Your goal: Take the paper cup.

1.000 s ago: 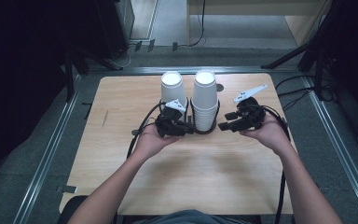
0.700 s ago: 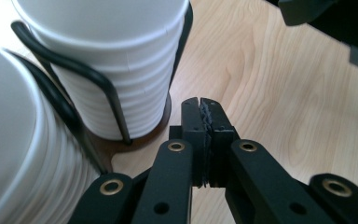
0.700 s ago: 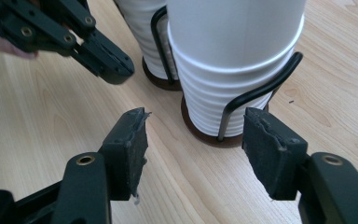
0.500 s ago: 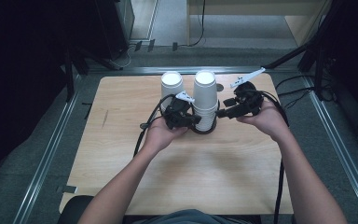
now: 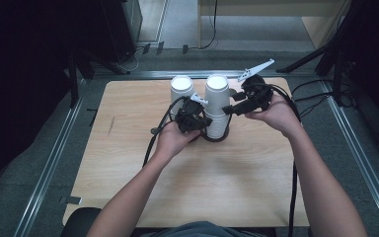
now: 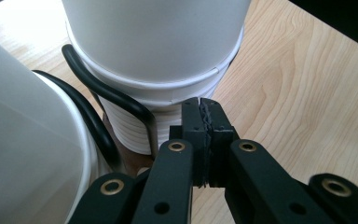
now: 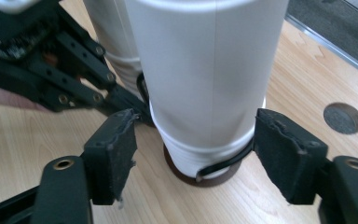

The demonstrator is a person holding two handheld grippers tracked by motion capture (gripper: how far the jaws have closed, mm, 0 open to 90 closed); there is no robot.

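Cups stand in two white stacks near the far edge of the wooden table (image 5: 128, 197), each inside a black wire holder (image 6: 107, 93). We see the taller stack (image 5: 217, 106) on the right and the shorter stack (image 5: 181, 89) just beside it. Our left gripper (image 6: 204, 116) is clenched with nothing between its jaws, close to the base of the taller stack. Our right gripper (image 7: 196, 144) is released, its pads (image 7: 114, 149) on both sides of the taller stack, not touching it.
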